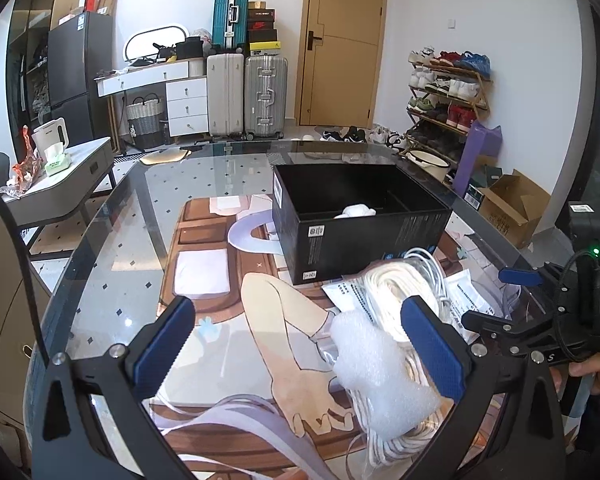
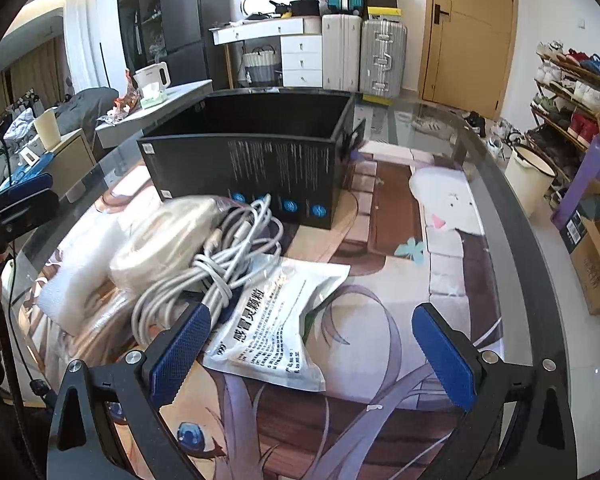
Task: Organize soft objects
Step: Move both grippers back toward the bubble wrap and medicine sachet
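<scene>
Two grippers, left [image 1: 300, 344] and right [image 2: 312, 344], hang wide open and empty above foam [image 1: 374, 364], cable [image 2: 216, 256] and a packet [image 2: 276, 320]; something white, perhaps cloth, sits in the black box [image 1: 364, 240].

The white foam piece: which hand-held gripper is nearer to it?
Left. The left hand-held gripper is open around the white foam piece; the right hand-held gripper is over the printed white pouch, beyond the cable bundle.

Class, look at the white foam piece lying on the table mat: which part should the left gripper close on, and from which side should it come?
Probably the near, free end of the foam piece, approached from above and the near side. It lies flat and angled, its far end butting the rope coil. The left gripper is open and wide enough to span it.
</scene>
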`<state>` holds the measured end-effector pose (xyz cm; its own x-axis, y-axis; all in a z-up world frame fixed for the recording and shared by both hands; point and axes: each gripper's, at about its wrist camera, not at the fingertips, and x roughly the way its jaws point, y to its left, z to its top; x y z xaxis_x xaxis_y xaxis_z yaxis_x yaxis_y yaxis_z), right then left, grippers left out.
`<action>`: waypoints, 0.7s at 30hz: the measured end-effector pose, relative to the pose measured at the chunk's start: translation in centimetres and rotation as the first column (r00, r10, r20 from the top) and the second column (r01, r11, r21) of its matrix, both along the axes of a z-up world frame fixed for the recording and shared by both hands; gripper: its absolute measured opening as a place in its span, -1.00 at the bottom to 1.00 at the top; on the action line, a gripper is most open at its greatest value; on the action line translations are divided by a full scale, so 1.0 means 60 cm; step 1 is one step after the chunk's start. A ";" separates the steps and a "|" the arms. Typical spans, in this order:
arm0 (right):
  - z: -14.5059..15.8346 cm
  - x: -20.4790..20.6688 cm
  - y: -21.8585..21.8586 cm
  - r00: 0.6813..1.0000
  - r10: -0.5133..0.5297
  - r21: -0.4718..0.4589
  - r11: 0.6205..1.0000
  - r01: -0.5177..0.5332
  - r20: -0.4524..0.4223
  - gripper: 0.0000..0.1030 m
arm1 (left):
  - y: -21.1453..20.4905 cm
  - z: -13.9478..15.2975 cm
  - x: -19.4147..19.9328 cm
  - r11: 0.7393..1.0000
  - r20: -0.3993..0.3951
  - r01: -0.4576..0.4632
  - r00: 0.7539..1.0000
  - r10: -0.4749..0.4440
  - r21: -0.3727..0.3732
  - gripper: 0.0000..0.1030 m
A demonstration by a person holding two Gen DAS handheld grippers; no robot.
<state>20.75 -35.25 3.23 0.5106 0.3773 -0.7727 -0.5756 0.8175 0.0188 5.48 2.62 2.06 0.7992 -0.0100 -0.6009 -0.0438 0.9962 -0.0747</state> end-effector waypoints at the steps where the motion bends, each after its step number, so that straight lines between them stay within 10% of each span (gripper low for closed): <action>1: -0.003 0.002 0.000 1.000 -0.003 -0.003 1.000 0.003 -0.007 0.99 | 0.000 -0.002 -0.002 1.000 -0.002 0.002 1.000 -0.002 0.001 1.00; 21: -0.031 0.029 0.026 0.998 -0.027 -0.064 0.998 0.023 -0.063 0.98 | -0.002 -0.026 -0.012 1.000 -0.030 0.016 0.999 -0.016 0.006 1.00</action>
